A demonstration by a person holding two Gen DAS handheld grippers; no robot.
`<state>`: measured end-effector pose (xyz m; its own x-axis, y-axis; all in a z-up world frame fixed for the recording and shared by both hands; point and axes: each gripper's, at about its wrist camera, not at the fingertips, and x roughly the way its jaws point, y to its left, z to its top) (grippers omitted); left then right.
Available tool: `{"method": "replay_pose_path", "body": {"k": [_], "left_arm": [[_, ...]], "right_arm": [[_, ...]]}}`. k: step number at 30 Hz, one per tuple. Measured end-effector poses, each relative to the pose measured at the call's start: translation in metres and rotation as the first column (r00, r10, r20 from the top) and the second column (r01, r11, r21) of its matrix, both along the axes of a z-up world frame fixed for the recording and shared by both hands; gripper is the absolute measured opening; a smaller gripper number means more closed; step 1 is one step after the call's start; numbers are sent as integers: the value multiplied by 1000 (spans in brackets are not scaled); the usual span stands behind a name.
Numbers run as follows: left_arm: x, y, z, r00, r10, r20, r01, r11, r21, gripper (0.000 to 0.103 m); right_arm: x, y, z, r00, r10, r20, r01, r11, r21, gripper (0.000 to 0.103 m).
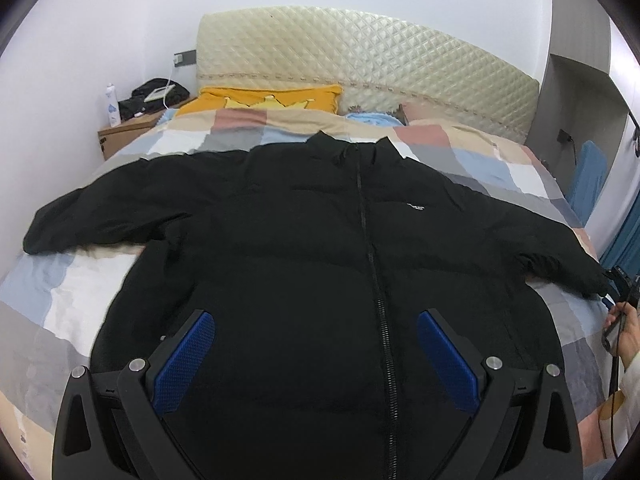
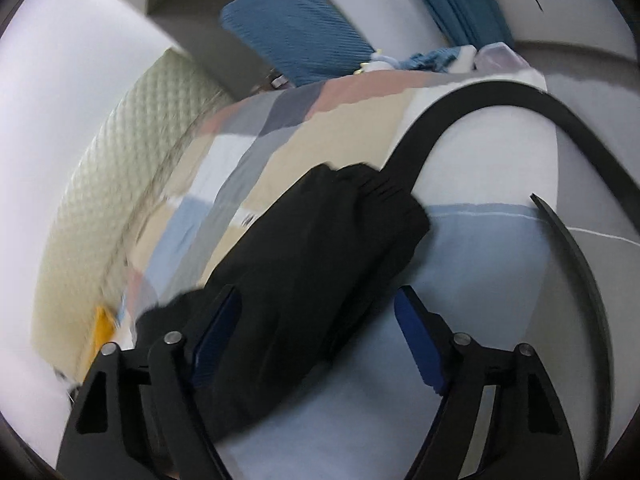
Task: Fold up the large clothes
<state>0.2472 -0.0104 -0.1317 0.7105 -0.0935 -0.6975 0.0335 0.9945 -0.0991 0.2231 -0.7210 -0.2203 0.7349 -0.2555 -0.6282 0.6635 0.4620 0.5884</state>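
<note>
A large black zip-up puffer jacket (image 1: 312, 232) lies face up on the bed with both sleeves spread out. My left gripper (image 1: 316, 344) hovers open over its lower front, and the zip runs between the blue pads (image 1: 184, 360). In the left wrist view my right gripper (image 1: 616, 288) is at the cuff of the jacket's right-hand sleeve, at the bed's edge. In the right wrist view that sleeve (image 2: 320, 248) lies between the jaws of my right gripper (image 2: 320, 320). The left pad is against the cloth and the right pad (image 2: 416, 340) stands clear of it.
The bed has a patchwork quilt (image 1: 80, 280), a quilted cream headboard (image 1: 360, 60) and a yellow pillow (image 1: 272, 98). A cardboard box (image 1: 124, 132) with dark items stands at the back left. Blue curtain (image 1: 624, 240) hangs on the right. A black strap (image 2: 500, 92) curves over the quilt.
</note>
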Motion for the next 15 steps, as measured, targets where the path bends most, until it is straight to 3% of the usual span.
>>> {"method": "replay_pose_path", "body": {"k": [4, 5, 6, 10, 12, 15], "left_arm": [[1, -5, -5, 1000, -7, 12, 7, 1000, -16, 103], [1, -6, -6, 1000, -8, 13, 8, 1000, -19, 103], [2, -8, -7, 1000, -10, 10, 11, 1000, -26, 102], [3, -4, -9, 1000, -5, 0, 5, 999, -46, 103], [4, -2, -9, 1000, 6, 7, -6, 1000, -28, 103], [3, 1, -10, 999, 37, 35, -38, 999, 31, 103]], "right_arm": [[13, -7, 0, 1000, 23, -5, -23, 1000, -16, 70], [16, -9, -1, 1000, 27, -10, -27, 999, -16, 64], [18, -10, -1, 999, 31, -19, -31, 999, -20, 50], [15, -16, 2, 999, 35, -12, -35, 998, -42, 14], [17, -14, 13, 998, 65, 2, -65, 995, -70, 4], [23, -7, 36, 996, 79, -38, -83, 988, -134, 2]]}}
